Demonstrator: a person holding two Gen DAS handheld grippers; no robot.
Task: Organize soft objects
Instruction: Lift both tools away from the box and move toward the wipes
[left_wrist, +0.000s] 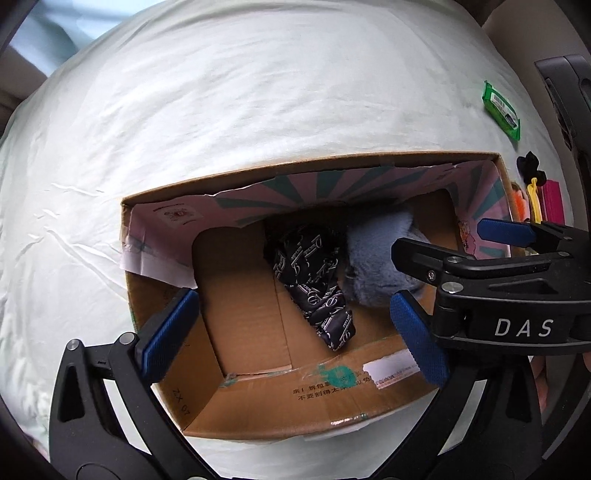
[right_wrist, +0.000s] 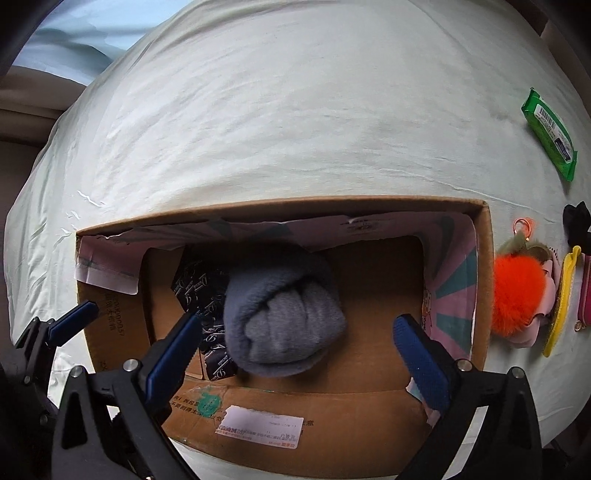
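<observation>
An open cardboard box (right_wrist: 484, 280) sits on a white sheet (left_wrist: 258, 110). Inside lie a rolled grey fleece bundle (right_wrist: 284, 325) and, touching it on its left, a black patterned cloth (left_wrist: 314, 291). The left gripper (left_wrist: 295, 332) is spread wide over the box's near-left part, holding nothing. The right gripper (right_wrist: 295, 343) is likewise spread, its blue pads flanking the bundle without touching. Outside the box's right wall: an orange pompom (right_wrist: 517, 299), a yellow item (right_wrist: 561, 299), and farther off a green packet (right_wrist: 550, 136).

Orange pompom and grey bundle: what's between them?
Right wrist view: bare box floor, then the cardboard box's right wall, separate the grey bundle from the orange pompom.
</observation>
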